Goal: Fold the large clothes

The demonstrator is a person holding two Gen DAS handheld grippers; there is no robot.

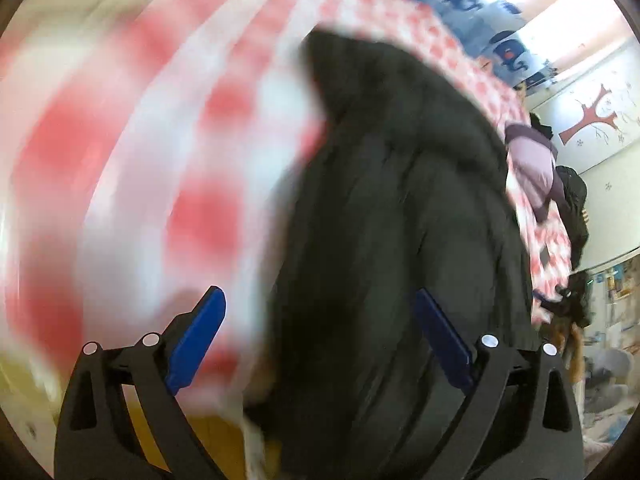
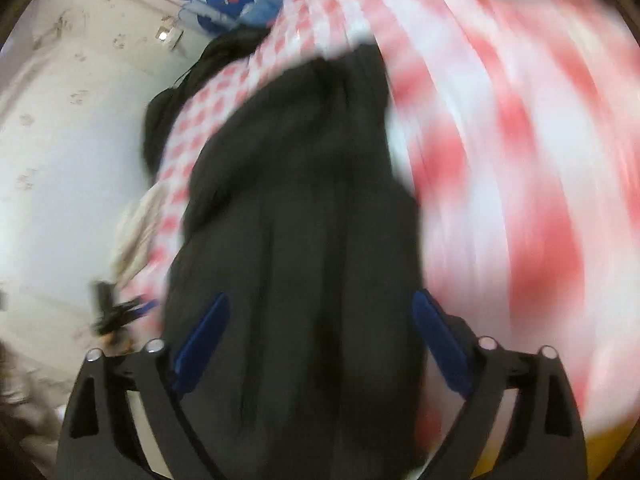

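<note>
A large dark, quilted-looking garment [image 1: 400, 208] lies on a red-and-white checked cloth [image 1: 168, 152]; both views are smeared by motion. My left gripper [image 1: 318, 294] stands open just above it. Its left blue pad [image 1: 196, 340] is over the checked cloth and its right pad [image 1: 444, 340] over the garment's dark fabric. In the right wrist view the same garment [image 2: 304, 200] fills the space between the fingers of my right gripper [image 2: 322, 297]. That gripper's jaws stand wide and its pads [image 2: 202, 344] do not visibly press on the fabric. The checked cloth [image 2: 520, 160] runs off to the right.
A lilac garment [image 1: 528, 168] and dark clothes [image 1: 576, 208] lie at the cloth's far edge. In the right wrist view, dark clothes [image 2: 168, 120] and a beige garment [image 2: 136, 232] sit on the left. A blue patterned fabric [image 2: 228, 0] and pale walls stand behind.
</note>
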